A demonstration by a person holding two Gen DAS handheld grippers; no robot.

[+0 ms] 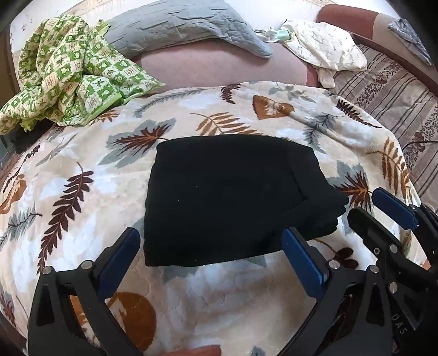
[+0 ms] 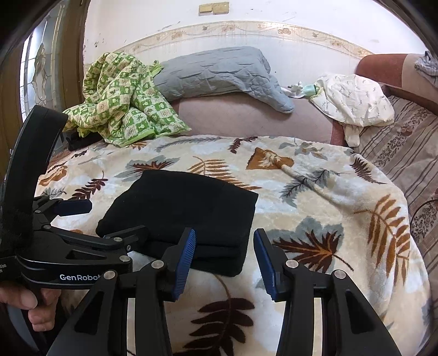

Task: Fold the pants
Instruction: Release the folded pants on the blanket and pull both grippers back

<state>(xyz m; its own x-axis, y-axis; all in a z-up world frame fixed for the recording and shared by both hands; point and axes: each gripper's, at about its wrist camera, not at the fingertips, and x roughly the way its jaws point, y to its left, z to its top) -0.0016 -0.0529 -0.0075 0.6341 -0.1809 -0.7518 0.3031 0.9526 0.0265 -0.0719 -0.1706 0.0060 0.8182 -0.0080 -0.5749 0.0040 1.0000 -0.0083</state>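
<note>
Folded black pants [image 1: 227,200] just beyond both empty, parted grippers, left gripper [image 1: 210,263] wide, right gripper [image 2: 224,260] narrower, seemingly nearer.

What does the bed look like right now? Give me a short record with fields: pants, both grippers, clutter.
pants: black pants folded into a compact rectangular stack, lying flat
surface: leaf-print blanket under the pants
left hand-held gripper: open, empty, at the near edge of the pants
right hand-held gripper: open, empty, at the near right corner of the stack
clutter: green checked quilt bunched at far left, grey pillow behind, white printed cloth far right; all apart from the pants
</note>
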